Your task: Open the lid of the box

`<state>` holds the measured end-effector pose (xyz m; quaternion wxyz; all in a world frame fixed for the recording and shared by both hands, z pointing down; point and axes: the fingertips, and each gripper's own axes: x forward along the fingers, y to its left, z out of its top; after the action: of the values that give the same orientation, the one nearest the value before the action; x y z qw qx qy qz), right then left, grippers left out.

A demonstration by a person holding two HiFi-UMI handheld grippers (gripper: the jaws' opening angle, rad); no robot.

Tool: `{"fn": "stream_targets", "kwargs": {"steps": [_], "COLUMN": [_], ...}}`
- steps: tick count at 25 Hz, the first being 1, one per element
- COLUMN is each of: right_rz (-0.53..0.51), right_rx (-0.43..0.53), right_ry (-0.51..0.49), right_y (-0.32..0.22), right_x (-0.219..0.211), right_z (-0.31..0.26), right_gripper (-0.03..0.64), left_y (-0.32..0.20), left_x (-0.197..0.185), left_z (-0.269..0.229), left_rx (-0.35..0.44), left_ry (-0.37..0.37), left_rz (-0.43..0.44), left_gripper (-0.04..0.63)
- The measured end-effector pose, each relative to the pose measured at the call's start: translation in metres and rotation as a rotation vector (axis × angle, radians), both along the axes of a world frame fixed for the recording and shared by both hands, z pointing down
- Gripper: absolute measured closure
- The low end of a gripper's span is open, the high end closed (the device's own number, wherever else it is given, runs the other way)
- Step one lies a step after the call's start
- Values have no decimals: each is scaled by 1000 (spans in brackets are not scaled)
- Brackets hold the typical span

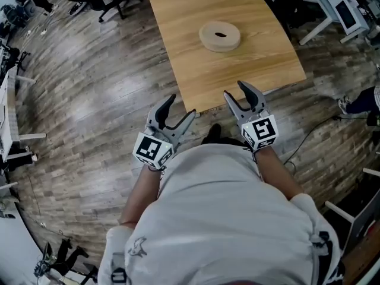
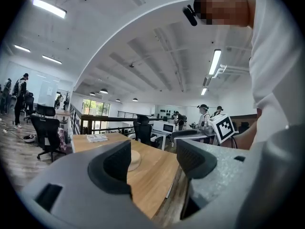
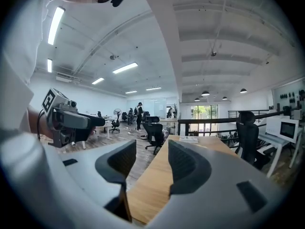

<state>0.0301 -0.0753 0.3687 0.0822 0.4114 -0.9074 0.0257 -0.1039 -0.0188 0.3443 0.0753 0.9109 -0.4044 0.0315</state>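
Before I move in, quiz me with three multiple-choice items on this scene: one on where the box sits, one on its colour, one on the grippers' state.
1. Where is the box?
A. on the table, ahead of the left gripper and right gripper
B. held in the left gripper
C. held in the right gripper

2. What colour is the box?
A. blue
B. tan
C. red

3. How do the grippers stand?
A. both shut on the box
B. one shut, one open
C. both open, nothing between the fingers

Answers:
1 A: the head view shows it on the table, beyond both grippers.
2 B: it is close to the table's own wood tone.
3 C: each gripper view shows its fingers apart with nothing held.
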Motion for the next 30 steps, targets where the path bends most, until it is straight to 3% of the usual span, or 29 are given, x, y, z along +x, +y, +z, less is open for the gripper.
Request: {"fn": "stream_targets", "kwargs": {"steps": [6, 11, 23, 30], "right_rz": [-42, -4, 102, 124], "right_rx": [-9, -16, -56, -86], "right_ry": [-5, 0, 32, 128], "right_y": [-39, -57, -106, -139], "right_x": [22, 35, 50, 49], "right_z": [1, 2, 14, 27], "right_gripper": [400, 400, 402, 400], "left_y": [-49, -71, -131, -170], "left_x": [33, 48, 50, 40], "left_z": [7, 10, 35, 49], "left_rx": [-16, -28, -73, -114], "left_ry": [-12, -6, -55, -99], "left_rz": [61, 102, 231, 303], "left_gripper": [307, 307, 307, 307]}}
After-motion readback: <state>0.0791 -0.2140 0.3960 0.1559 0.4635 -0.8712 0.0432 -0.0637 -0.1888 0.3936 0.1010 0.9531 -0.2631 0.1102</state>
